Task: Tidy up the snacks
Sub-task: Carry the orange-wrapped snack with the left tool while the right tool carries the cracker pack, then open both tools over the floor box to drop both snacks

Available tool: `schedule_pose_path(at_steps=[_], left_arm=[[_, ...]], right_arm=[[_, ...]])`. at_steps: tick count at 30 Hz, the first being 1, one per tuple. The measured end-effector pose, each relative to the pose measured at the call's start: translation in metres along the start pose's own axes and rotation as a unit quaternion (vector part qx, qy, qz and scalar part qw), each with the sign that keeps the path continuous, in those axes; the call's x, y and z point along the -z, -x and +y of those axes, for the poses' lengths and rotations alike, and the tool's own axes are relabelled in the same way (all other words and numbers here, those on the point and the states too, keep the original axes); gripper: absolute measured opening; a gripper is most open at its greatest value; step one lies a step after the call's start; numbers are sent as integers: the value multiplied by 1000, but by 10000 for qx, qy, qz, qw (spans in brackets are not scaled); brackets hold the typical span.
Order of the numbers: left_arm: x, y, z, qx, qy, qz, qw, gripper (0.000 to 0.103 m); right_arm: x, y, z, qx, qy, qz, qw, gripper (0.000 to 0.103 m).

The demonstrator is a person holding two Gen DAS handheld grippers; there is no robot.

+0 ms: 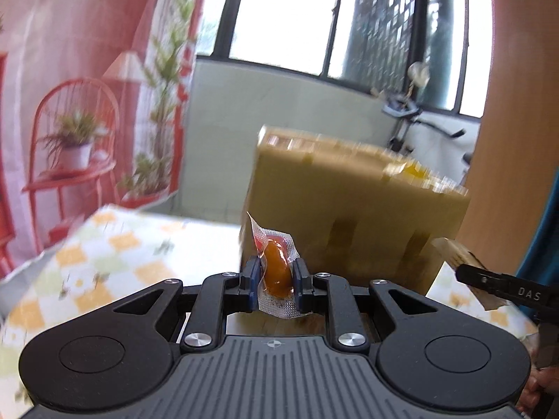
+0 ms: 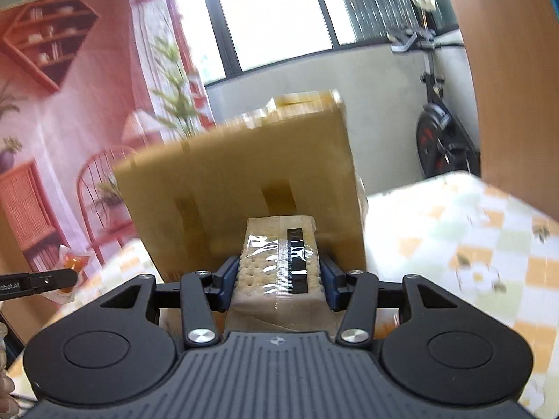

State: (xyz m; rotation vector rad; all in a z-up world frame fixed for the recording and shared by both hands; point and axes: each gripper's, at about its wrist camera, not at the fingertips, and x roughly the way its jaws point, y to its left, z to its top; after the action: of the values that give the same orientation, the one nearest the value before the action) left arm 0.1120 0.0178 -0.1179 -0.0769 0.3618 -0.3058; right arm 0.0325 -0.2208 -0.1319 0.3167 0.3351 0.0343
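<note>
My left gripper (image 1: 276, 272) is shut on a small clear packet with an orange-brown snack (image 1: 276, 269), held up in front of a cardboard box (image 1: 353, 206). My right gripper (image 2: 279, 272) is shut on a clear-wrapped pack of crackers (image 2: 279, 262) with a black stripe, close to the same cardboard box (image 2: 241, 188). In the left wrist view the right gripper's finger and the cracker pack's end (image 1: 464, 262) show at the right edge. In the right wrist view the left gripper's finger (image 2: 45, 281) with the orange snack packet (image 2: 71, 262) shows at the left.
The box stands on a table with a yellow-and-white checked cloth (image 1: 115, 248) (image 2: 454, 230). Behind are a pink printed backdrop (image 1: 70, 70), windows, and an exercise bike (image 2: 436, 132). A wooden panel (image 2: 506, 87) rises at the right.
</note>
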Motion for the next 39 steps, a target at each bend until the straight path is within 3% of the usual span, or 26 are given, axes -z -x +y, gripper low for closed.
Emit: schedule_pose_path(at_steps=[7, 13, 17, 24, 33, 37, 39], left_arm=[[-48, -20, -18, 447, -62, -323, 9985, 21], [-91, -61, -35, 849, -104, -315, 9958, 21], [-106, -95, -45, 957, -152, -137, 9952, 21], [-116, -137, -46, 984, -336, 155, 9945, 21], [-106, -168, -54, 1055, -266, 518, 9927, 22], [-105, -165, -56, 864, -333, 460, 9946, 37], [-105, -161, -53, 888, -260, 450, 9947, 40]], right_arm=[[-55, -7, 13, -355, 65, -508, 9981, 50], [-105, -33, 26, -528, 149, -686, 9961, 50], [-127, -65, 41, -502, 531, -752, 9945, 50], [-135, -130, 37, -318, 593, -428, 9968, 50], [-126, -149, 28, -517, 530, -298, 9968, 51], [-126, -143, 29, -496, 810, -240, 9952, 53], [-126, -135, 31, -426, 879, -317, 9947, 59]])
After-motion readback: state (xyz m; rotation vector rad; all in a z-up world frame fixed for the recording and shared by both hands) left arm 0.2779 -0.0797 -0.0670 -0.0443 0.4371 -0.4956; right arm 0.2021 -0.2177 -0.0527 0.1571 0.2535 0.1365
